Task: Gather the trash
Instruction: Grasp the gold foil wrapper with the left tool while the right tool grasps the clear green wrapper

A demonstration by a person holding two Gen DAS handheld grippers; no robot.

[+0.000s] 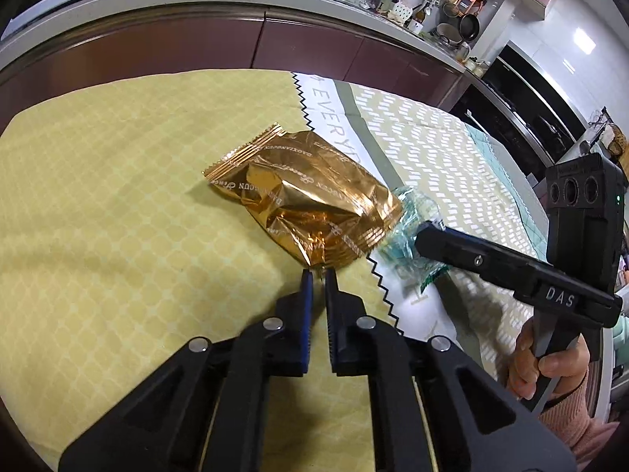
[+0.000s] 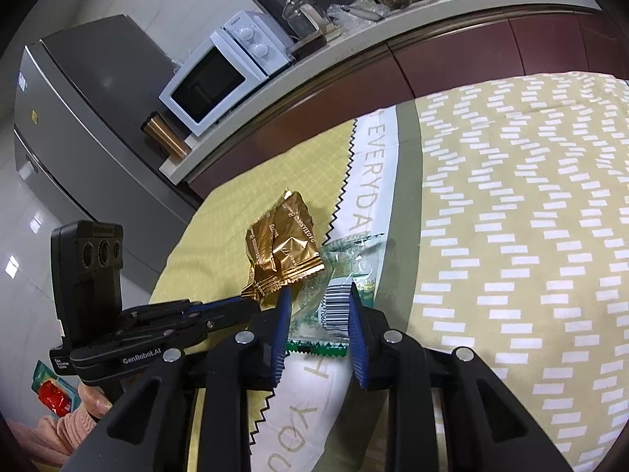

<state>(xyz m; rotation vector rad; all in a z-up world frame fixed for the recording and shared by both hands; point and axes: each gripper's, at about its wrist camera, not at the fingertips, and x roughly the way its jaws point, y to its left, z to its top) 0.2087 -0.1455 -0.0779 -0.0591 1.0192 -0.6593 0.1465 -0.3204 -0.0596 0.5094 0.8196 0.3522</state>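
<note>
In the left wrist view, the left gripper (image 1: 318, 273) is seen nearly pressed together, pinching the near corner of the gold wrapper (image 1: 302, 200), whose long axis runs from 10 to 4 o'clock on the surface (image 1: 98, 216). In the right wrist view, the clear wrapper (image 2: 338, 299) lies between the half-spread jaws of the right gripper (image 2: 318, 295), extending toward 12 o'clock; contact cannot be told.

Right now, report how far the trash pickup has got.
Nothing looks collected yet. In hand: the left gripper is shut on the corner of the crinkled gold foil wrapper, which lies on the yellow cloth. The right gripper straddles the clear plastic wrapper with a barcode. Left: lifting both away; no bin is visible.
</note>
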